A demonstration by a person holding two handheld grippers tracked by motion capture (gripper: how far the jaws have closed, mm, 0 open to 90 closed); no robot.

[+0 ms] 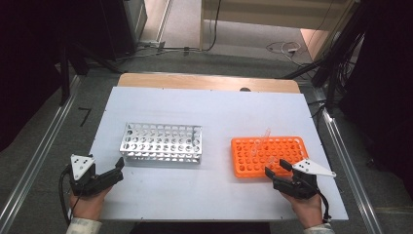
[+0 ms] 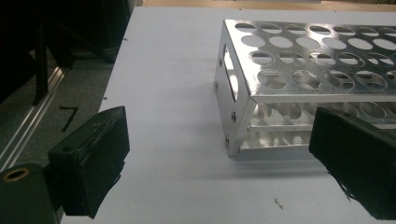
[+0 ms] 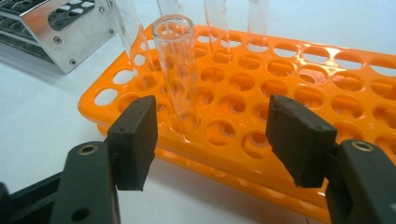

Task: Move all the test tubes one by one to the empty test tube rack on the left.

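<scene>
An orange tube rack [image 1: 287, 146] lies at the right of the white table, with a few clear test tubes [image 1: 263, 139] standing in it. My right gripper [image 1: 276, 168] hovers at its near edge, open. In the right gripper view the jaws [image 3: 215, 140] stand apart with nothing between them; one clear tube [image 3: 175, 70] stands upright in the orange rack [image 3: 289, 93] just beyond them, closer to the left-hand jaw. A silver metal rack [image 1: 160, 142] sits left of centre. My left gripper [image 1: 118, 170] rests open near its front left corner [image 2: 233, 116], touching nothing.
More clear tubes [image 3: 217, 23] stand farther back in the orange rack. The silver rack's corner [image 3: 51, 28] shows at the upper left of the right gripper view. The white tabletop [image 1: 209, 107] ends close to both hands. Metal rails [image 1: 29, 170] and cables flank the table.
</scene>
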